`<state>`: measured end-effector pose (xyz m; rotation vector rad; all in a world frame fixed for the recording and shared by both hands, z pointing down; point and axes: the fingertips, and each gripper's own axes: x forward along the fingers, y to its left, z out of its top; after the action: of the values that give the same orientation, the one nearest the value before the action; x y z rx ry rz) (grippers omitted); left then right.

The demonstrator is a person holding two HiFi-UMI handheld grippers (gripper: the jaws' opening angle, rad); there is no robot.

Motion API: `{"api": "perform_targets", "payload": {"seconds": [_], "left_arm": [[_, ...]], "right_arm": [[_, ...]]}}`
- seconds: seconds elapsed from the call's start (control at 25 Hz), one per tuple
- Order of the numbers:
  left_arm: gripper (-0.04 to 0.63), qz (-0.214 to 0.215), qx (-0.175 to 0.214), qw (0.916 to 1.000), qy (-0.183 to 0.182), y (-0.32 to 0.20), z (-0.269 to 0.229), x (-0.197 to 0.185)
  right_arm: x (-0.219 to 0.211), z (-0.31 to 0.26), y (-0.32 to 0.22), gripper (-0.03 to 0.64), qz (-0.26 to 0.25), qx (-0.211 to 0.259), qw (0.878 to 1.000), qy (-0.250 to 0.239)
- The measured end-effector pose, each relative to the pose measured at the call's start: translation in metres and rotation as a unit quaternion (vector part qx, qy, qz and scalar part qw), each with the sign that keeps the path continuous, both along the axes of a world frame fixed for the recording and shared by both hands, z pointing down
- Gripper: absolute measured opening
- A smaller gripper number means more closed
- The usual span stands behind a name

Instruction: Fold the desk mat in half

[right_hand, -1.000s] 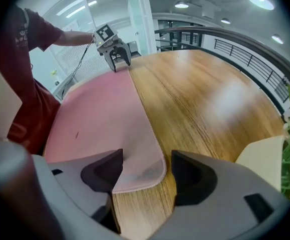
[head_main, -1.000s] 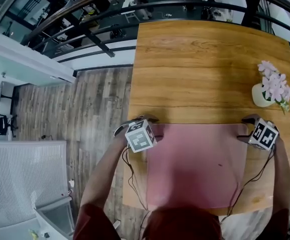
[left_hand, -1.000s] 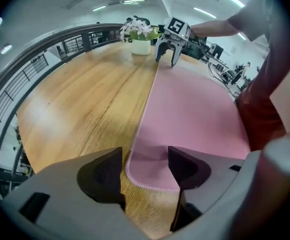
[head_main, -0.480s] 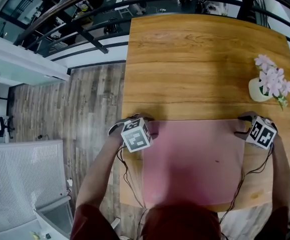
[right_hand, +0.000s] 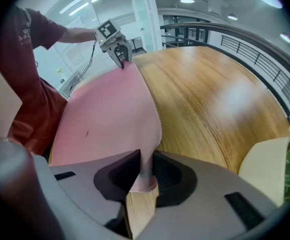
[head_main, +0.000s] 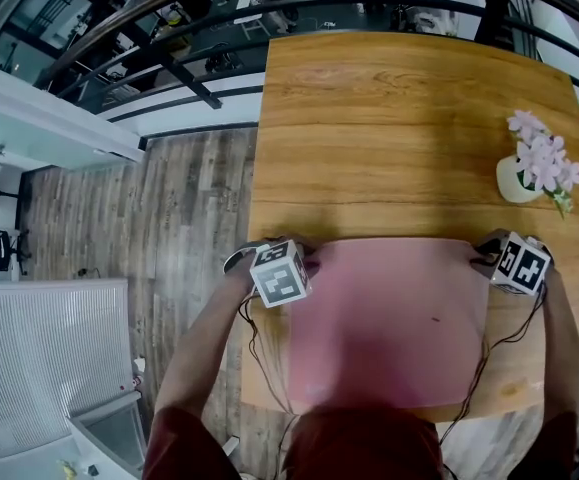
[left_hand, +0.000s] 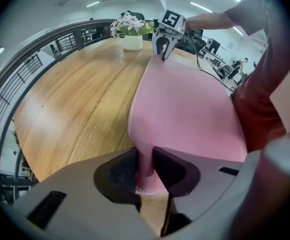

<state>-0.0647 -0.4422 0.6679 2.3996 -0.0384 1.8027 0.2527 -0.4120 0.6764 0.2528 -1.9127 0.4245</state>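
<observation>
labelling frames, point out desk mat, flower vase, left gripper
desk mat point(head_main: 389, 328), head view, middle of pink surface
flower vase point(head_main: 512, 186), head view, white body
left gripper point(left_hand: 145, 159), left gripper view, between its jaw tips

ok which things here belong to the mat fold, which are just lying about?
Job: pink desk mat; left gripper, right gripper, whose jaws have just been closing and now pinch its far corners; wooden table beneath.
Lying about: vase of pink flowers, at the table's right edge.

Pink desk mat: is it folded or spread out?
Spread out: the pink desk mat lies in one layer; the left gripper and right gripper merely pinch its far corners.
</observation>
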Motion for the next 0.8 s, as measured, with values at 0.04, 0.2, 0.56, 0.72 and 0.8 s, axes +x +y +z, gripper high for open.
{"api": "perform_targets", "payload": {"seconds": [0.04,0.2,0.56,0.72,0.8], "left_arm": [[0.117,0.001,0.003,1.0000,0.000,0.001,-0.002,0.000],[0.117,0.006,0.022,0.9997,0.000,0.005,-0.009,0.000],[0.075,0.018,0.073,0.9971,-0.007,0.023,-0.017,-0.001],[0.069,0.009,0.070,0.9975,-0.009,0.039,-0.020,-0.003],[0.067,0.012,0.074,0.9971,-0.014,0.049,-0.022,-0.003]], "right_arm": [[0.000,-0.002,0.001,0.085,0.001,0.002,1.000,-0.002],[-0.001,-0.008,0.005,0.080,-0.007,0.017,1.000,0.004],[-0.004,-0.022,0.024,0.052,-0.021,0.083,0.996,0.017],[-0.006,-0.030,0.039,0.049,-0.025,0.092,0.995,0.017],[-0.007,-0.032,0.047,0.049,-0.027,0.094,0.995,0.016]]}}
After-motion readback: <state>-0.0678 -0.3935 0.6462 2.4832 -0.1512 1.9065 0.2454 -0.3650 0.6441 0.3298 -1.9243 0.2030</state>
